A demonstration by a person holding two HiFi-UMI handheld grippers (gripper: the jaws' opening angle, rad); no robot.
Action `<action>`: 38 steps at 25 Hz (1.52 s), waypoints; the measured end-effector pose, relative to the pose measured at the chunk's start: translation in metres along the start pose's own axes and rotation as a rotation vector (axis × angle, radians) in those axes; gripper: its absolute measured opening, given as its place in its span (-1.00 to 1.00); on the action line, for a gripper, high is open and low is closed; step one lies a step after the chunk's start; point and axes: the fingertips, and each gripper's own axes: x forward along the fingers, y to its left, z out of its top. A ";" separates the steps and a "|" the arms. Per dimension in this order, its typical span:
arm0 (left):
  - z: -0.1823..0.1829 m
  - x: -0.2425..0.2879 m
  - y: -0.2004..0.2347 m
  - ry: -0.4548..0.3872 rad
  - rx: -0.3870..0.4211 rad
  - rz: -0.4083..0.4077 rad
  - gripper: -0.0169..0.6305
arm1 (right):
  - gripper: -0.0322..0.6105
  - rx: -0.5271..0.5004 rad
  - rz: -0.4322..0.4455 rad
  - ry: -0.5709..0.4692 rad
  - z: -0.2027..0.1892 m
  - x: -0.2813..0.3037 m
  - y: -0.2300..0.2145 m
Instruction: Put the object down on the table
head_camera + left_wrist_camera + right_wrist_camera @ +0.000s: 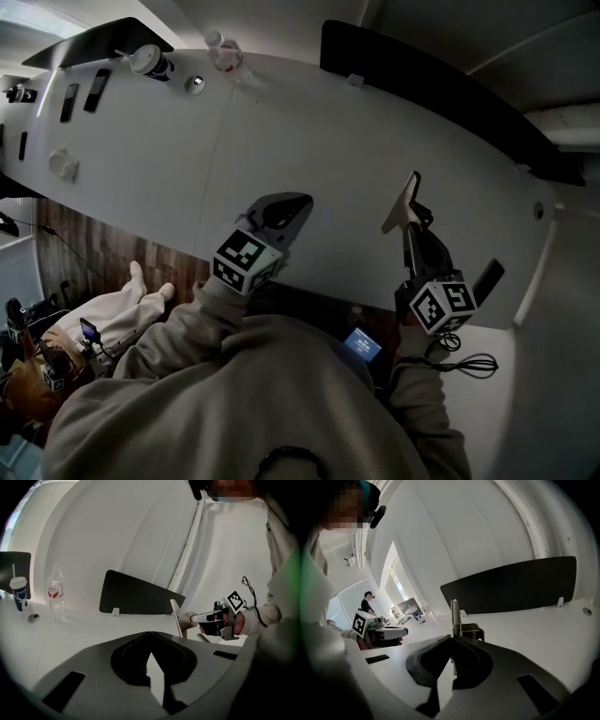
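Observation:
My right gripper [412,221] is shut on a thin flat beige blade-like object [402,202], which it holds just above the white table [328,150]. In the right gripper view the object [454,616] stands edge-on and upright out of the closed jaws, with a small metal clip part behind it. The left gripper view shows the same object [177,617] tilted, with the right gripper [199,618] gripping it from the right. My left gripper [281,216] hovers over the table's near edge, to the left of the right one. Its jaws [150,639] meet with nothing between them.
A long dark divider panel [441,94] stands along the table's far side. At the far left are a water bottle [223,52], a lidded cup [150,62], a small round metal piece [195,84] and dark phone-like slabs [97,89]. A black cable [469,364] lies by my right sleeve.

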 end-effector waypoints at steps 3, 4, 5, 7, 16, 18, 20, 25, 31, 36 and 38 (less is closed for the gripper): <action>-0.012 0.006 0.000 0.015 -0.008 -0.005 -0.94 | -0.84 0.017 0.002 0.021 -0.013 0.003 -0.003; -0.016 0.007 0.000 0.023 -0.012 -0.008 -0.94 | -0.84 0.023 0.003 0.029 -0.017 0.004 -0.003; -0.020 0.008 0.001 0.030 -0.019 -0.008 -0.94 | -0.84 0.027 0.004 0.036 -0.022 0.006 -0.004; -0.028 0.010 0.006 0.043 -0.035 -0.005 -0.94 | -0.84 0.034 0.004 0.048 -0.030 0.011 -0.005; -0.078 0.025 0.014 0.132 -0.095 0.011 -0.94 | -0.84 0.084 0.013 0.114 -0.069 0.032 -0.012; -0.085 0.034 0.020 0.139 -0.099 0.008 -0.94 | -0.84 0.096 0.011 0.126 -0.079 0.041 -0.019; -0.094 0.038 0.028 0.152 -0.101 0.013 -0.94 | -0.84 0.115 0.014 0.144 -0.091 0.050 -0.023; -0.113 0.034 0.038 0.186 -0.122 0.015 -0.94 | -0.84 0.163 0.010 0.173 -0.114 0.054 -0.019; -0.125 0.028 0.025 0.213 -0.150 -0.016 -0.94 | -0.84 0.168 0.013 0.217 -0.132 0.044 -0.011; -0.121 0.028 0.024 0.214 -0.144 -0.025 -0.94 | -0.84 0.260 0.032 0.203 -0.137 0.047 -0.011; -0.126 0.026 0.021 0.223 -0.152 -0.023 -0.94 | -0.84 0.276 0.043 0.204 -0.141 0.046 -0.011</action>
